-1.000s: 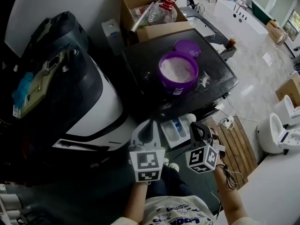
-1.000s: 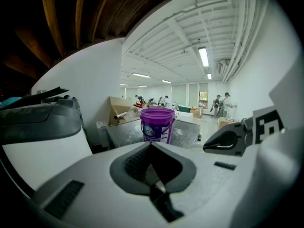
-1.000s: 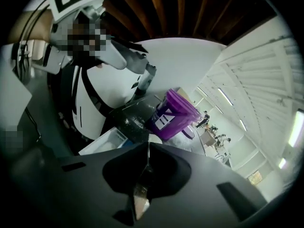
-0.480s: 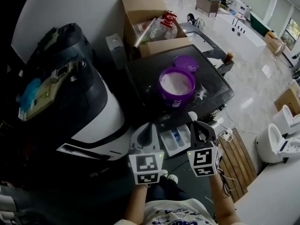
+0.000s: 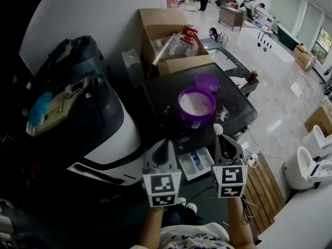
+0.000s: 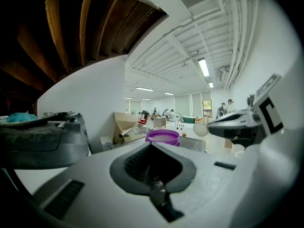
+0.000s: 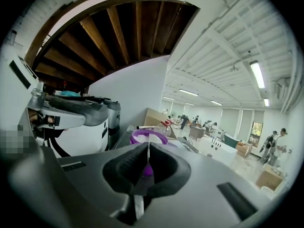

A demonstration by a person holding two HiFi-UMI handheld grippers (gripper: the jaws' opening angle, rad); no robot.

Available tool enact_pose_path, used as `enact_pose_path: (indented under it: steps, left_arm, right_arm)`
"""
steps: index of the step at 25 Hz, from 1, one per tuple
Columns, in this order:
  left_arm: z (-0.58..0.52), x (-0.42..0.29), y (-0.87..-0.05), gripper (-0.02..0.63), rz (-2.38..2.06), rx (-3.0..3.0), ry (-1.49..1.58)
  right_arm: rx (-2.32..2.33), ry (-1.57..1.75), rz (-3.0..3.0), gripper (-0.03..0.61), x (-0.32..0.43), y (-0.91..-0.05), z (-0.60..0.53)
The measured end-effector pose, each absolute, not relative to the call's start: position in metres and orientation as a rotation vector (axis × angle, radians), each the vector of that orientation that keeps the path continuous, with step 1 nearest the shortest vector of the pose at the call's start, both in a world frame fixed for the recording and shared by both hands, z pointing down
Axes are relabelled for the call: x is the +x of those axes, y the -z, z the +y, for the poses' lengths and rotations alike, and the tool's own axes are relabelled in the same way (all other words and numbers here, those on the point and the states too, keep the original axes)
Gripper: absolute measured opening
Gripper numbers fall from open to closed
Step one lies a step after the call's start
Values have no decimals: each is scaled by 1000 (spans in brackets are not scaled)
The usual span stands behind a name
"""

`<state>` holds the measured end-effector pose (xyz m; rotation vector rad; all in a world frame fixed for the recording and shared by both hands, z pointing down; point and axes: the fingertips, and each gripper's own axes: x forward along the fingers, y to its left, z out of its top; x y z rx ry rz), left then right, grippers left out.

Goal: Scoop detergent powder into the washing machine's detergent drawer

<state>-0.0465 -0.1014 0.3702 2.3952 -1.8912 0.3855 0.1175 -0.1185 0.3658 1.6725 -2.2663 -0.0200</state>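
Note:
A purple tub (image 5: 196, 107) of white powder stands open on the black washing machine top (image 5: 163, 95), its lid (image 5: 207, 82) lying behind it. The detergent drawer (image 5: 196, 161) is pulled out below the front edge. My right gripper (image 5: 222, 139) is shut on a white scoop (image 5: 218, 129), whose round bowl sits just right of the tub's base, above the drawer's right end. Its thin handle (image 7: 143, 161) runs edge-on between the jaws toward the tub (image 7: 148, 137). My left gripper (image 5: 165, 144) is shut and holds nothing, left of the drawer; the tub (image 6: 162, 136) lies ahead.
A large black and white appliance (image 5: 78, 113) stands at the left. An open cardboard box (image 5: 174, 40) of clutter stands behind the machine. Spilled powder (image 5: 224, 109) dusts the top on the right. A wooden pallet (image 5: 264, 178) and cables lie on the floor at the right.
Both grippers have come up and forward toward the tub. The scoop's bowl now sits close to the tub's base; the drawer lies further back between the grippers.

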Motion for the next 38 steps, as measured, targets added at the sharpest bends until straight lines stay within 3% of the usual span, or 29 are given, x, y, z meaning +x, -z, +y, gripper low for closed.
enact_pose_path:
  steps: [38]
  left_arm:
    - [-104,-42,-330,2,-1968,2434,-301]
  right_arm:
    - [1833,-30,-2367,21,135,-321,-116]
